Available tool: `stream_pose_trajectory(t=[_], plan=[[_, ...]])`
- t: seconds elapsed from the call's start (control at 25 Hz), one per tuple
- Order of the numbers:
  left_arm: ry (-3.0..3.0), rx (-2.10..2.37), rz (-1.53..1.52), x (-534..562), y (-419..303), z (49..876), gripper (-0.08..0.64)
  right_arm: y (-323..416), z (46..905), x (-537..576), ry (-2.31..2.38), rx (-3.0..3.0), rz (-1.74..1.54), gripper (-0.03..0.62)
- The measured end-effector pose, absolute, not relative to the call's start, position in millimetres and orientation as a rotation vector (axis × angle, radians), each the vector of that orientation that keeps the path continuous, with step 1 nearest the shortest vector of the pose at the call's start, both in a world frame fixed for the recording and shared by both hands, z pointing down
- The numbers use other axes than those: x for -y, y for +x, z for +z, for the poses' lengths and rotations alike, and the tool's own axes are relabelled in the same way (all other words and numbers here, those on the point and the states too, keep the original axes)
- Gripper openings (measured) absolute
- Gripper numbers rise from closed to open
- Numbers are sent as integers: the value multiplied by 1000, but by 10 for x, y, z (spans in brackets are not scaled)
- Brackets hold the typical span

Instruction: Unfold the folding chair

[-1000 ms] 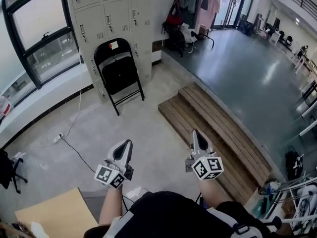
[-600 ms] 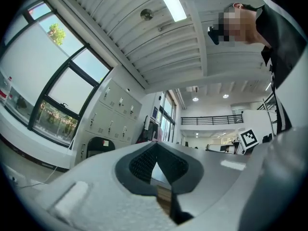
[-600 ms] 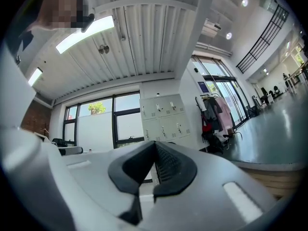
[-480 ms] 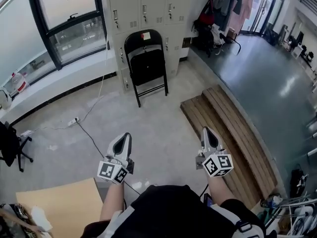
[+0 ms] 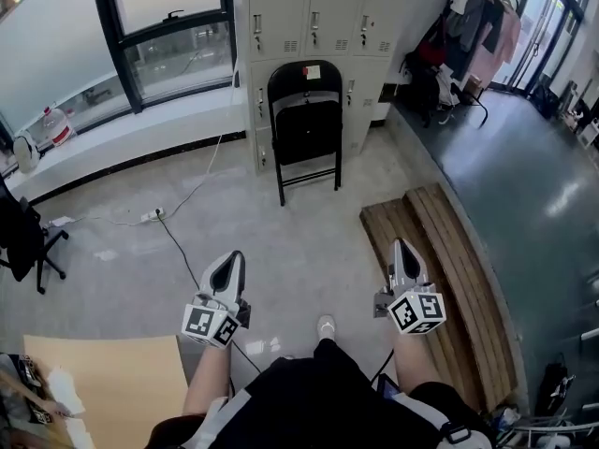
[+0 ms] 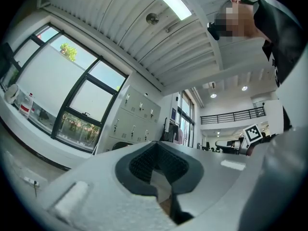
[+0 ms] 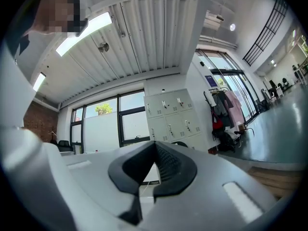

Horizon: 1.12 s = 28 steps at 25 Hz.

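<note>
While the folding chair [image 5: 305,124] leans on grey lockers [image 5: 281,21], both hand-held grippers [image 5: 231,262] [image 5: 402,248] hover closed over pale floor [image 5: 290,241].

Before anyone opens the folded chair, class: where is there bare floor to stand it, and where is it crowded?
The widest bare floor lies in front of the folding chair, between the power cable on the left and the wooden step on the right. Crowded: bags and hanging clothes right of the lockers; an office chair at the left edge.
</note>
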<state>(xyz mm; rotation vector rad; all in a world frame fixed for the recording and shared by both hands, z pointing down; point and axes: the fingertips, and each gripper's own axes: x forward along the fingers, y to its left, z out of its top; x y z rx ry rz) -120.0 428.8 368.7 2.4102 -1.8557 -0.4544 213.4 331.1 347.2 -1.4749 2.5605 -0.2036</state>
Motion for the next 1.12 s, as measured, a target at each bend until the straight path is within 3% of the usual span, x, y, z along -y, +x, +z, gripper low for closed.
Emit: stream_pose_trajectory(t=[0.64,1.12], plan=[[2332,2032,-468,-2887,-863,3580,0,2175,3680,-1527,-1225,-2699,-227,3],[2211,2112,-440,-2305,-854,3712,0,2273,3999,-798,-1215,-2729,-401,3]])
